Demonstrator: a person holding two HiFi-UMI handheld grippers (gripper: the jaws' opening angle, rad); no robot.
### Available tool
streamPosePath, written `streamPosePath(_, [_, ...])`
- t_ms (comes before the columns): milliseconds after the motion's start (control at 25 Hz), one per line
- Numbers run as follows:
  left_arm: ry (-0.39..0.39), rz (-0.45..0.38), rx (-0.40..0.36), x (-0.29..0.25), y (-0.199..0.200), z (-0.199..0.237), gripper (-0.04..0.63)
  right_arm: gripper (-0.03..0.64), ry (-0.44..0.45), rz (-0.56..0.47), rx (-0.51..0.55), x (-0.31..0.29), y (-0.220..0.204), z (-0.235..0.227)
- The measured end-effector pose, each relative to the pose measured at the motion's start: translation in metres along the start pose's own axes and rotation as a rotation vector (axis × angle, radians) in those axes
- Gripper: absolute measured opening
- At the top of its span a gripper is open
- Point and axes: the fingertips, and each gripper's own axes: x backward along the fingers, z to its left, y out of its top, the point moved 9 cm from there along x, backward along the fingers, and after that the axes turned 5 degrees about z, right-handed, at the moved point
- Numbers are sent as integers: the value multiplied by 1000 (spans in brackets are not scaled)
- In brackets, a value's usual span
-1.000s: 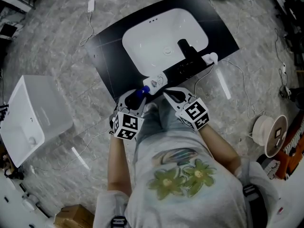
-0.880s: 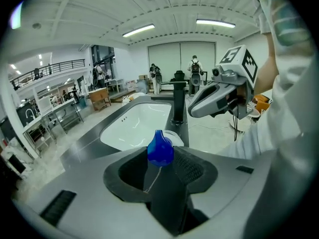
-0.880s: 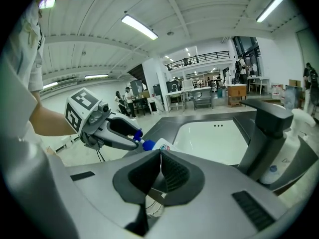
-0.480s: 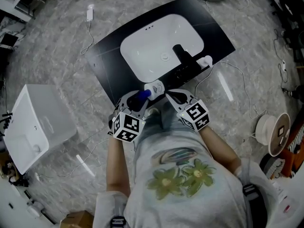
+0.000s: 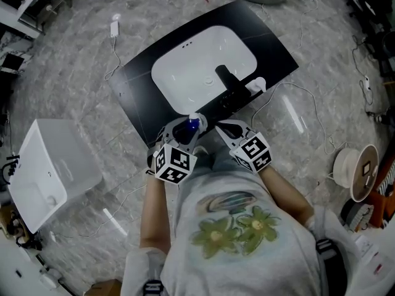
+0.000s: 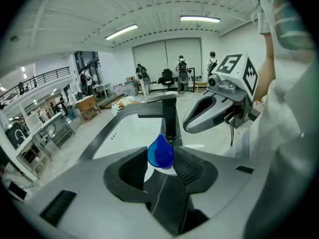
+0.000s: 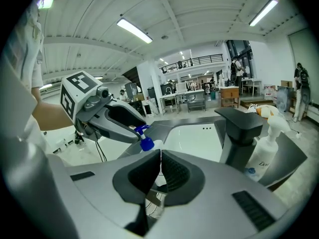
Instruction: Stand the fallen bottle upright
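1. Up comes the spray bottle point(image 5: 194, 122)! A second ago it lay tipped in my left gripper point(image 5: 189, 127), white body slanting off to the right. Now the blue head sits over the body, close to upright.
2. Biggest thing below me is the black countertop point(image 5: 139, 94), lying at a slant across the head view.
3. Sunk in its middle is the white basin point(image 5: 185, 66).
4. On the basin's near-right rim stands the black faucet point(image 5: 225, 79), spout reaching over the bowl.
5. My left gripper is at the counter's near edge, just short of the basin. Its two pads pinch the bottle's blue head from either side.
6. My right gripper point(image 7: 160, 152) hangs just beside the left one, jaws pressed together with nothing between them.
7. A white pump bottle point(image 5: 258, 84) stands upright just right of the faucet, well apart from both grippers.
8. Smallest of all is the spray bottle itself. It sits between my left pads over the counter's front edge. I cannot tell whether its base touches the counter.
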Motion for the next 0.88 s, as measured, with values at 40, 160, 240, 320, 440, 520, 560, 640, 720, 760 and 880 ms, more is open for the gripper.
streamPosePath(40, [1, 9, -8, -2, 4, -3, 175, 43, -1, -3, 1, 5, 1, -2])
streamPosePath(160, [8, 42, -37, -5, 17, -10, 175, 43, -6, -5, 1, 19, 3, -9])
streamPosePath(240, [15, 60, -55, -7, 24, -14, 175, 43, -10, -3, -2, 27, 4, -14])
streamPosePath(320, [20, 72, -62, -11, 29, -17, 176, 43, -14, -4, -7, 32, 4, -18])
streamPosePath(440, [23, 86, -60, -15, 36, -21, 176, 43, -10, -7, -14, 39, 4, -20])
streamPosePath(520, [24, 86, -59, -17, 41, -24, 176, 43, -3, -7, -12, 42, 3, -20])
streamPosePath(560, [26, 81, -55, -18, 42, -25, 176, 43, 1, -7, -9, 43, 3, -19])
streamPosePath(640, [35, 68, -42, -20, 44, -25, 176, 43, 8, -10, -3, 43, 3, -19])
streamPosePath(720, [44, 60, -24, -22, 45, -26, 176, 43, 13, -15, -4, 45, 3, -18])
streamPosePath(760, [48, 57, -15, -22, 45, -27, 176, 43, 17, -19, -7, 48, 3, -16])
streamPosePath(880, [59, 49, 10, -21, 43, -30, 176, 43, 33, -29, -6, 53, 4, -12])
